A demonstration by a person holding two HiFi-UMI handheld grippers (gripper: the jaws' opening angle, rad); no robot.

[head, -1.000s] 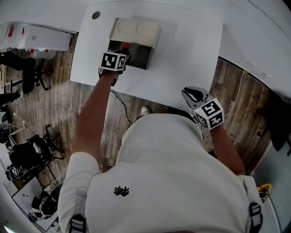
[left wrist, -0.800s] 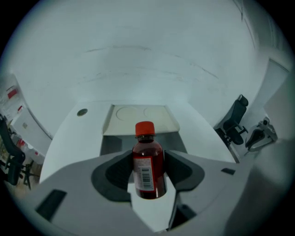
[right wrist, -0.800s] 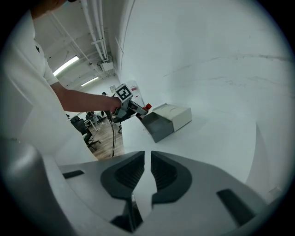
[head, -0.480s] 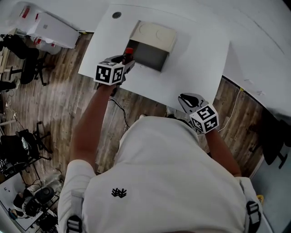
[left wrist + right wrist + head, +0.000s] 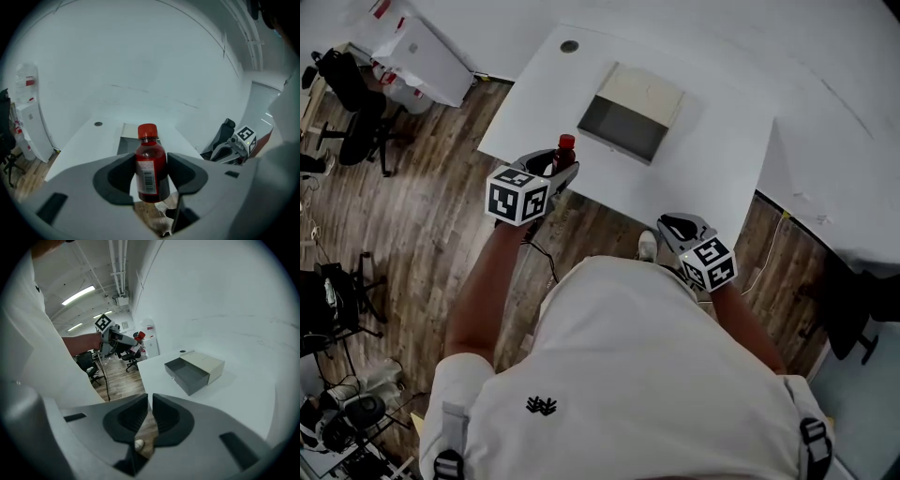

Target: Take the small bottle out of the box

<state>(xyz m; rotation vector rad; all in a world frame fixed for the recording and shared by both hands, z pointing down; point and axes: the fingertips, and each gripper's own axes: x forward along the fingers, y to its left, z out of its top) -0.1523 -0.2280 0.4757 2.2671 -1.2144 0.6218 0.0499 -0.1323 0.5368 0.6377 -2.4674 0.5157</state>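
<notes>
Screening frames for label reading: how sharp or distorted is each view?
Left gripper view: fisheye, dark corners, bottle and its barcode sharp. Right gripper view: same fisheye, box crisp, ceiling lights bright. Head view: wide-angle, evenly lit, no evident blur.

We wear a white short-sleeved shirt (image 5: 619, 375) with a small black emblem (image 5: 542, 405) on the back and dark buckled straps (image 5: 814, 441) at the shoulders. Our left gripper (image 5: 551, 174) and right gripper (image 5: 670, 225) are pale grey with dark inner pads. Each carries a white cube (image 5: 517, 195) of black square markers.
</notes>
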